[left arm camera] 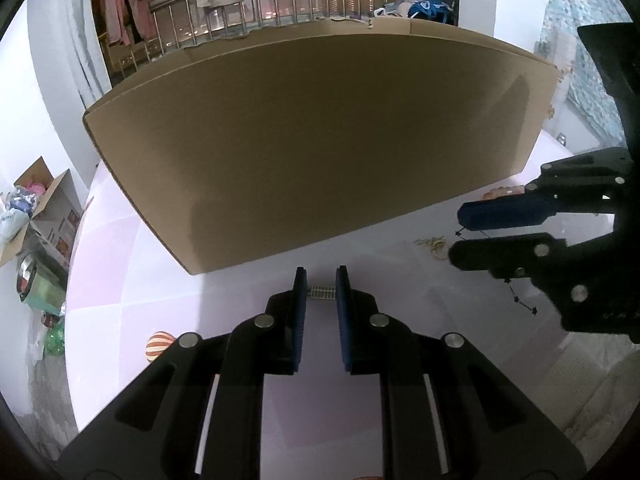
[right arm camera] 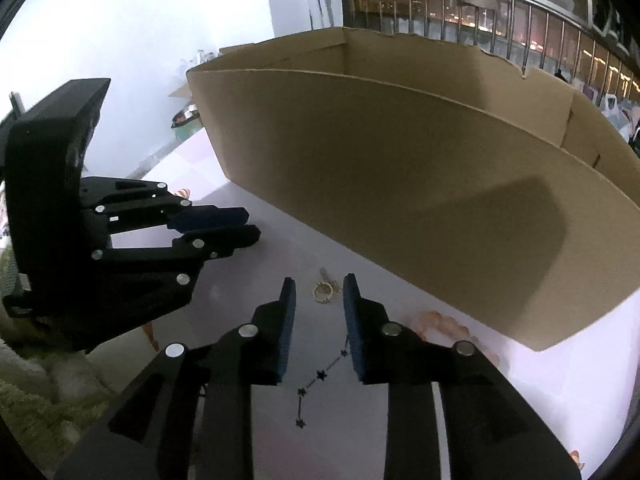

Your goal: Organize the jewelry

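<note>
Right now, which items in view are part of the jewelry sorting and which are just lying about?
Part of the job:
silver ribbed piece, between the left hand-held gripper fingers
gold ring piece
black star chain, under the right hand-held gripper
gold chain
cardboard box

Lying about:
striped ball
open carton of clutter
hanging clothes

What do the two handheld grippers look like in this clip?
Both match. The left gripper and right gripper have matte black plastic bodies with slotted linkage arms, round silver pivot pins at the joints, and flat dark blue pads lining the inner finger faces. White strips run along the inner rails near the base. No cables, markings, or sleeves show.
</note>
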Demonstrator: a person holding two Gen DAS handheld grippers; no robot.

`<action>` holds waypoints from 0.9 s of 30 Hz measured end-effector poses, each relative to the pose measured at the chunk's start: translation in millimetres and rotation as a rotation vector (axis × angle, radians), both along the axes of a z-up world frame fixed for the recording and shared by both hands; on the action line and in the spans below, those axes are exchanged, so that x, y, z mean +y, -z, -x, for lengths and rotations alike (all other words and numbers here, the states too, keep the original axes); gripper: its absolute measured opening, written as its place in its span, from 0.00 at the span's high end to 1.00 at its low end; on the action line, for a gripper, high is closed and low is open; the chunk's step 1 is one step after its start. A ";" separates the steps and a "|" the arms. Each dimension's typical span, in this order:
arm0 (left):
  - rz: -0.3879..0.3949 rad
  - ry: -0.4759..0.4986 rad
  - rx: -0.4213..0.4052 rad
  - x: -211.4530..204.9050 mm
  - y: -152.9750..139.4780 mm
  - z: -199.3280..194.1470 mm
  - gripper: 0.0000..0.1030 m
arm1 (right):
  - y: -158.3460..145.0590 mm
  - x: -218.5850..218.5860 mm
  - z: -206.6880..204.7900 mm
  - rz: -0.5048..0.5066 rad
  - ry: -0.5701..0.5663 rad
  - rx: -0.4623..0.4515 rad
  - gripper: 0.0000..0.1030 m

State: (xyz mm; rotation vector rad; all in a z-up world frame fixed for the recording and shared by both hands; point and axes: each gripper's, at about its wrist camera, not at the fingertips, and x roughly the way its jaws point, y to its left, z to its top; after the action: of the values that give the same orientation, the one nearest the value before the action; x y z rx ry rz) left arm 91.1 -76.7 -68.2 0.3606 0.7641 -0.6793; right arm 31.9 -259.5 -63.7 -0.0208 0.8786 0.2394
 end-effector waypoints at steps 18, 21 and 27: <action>0.026 0.000 0.003 1.1 1.3 -6.3 0.87 | 10.5 12.2 -10.9 0.045 0.045 0.028 0.83; 0.026 0.000 0.003 1.2 1.4 -6.3 0.87 | 11.1 15.2 -10.4 0.063 0.032 0.026 0.88; 0.027 0.000 0.004 1.3 1.5 -6.4 0.87 | 9.5 18.1 -9.3 0.087 0.024 0.017 0.96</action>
State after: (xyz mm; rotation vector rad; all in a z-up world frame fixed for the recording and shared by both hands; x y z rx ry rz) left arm 97.6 -75.4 -69.7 0.3350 0.7579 -0.6897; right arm 41.2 -241.4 -73.1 -0.0888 0.9053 0.1793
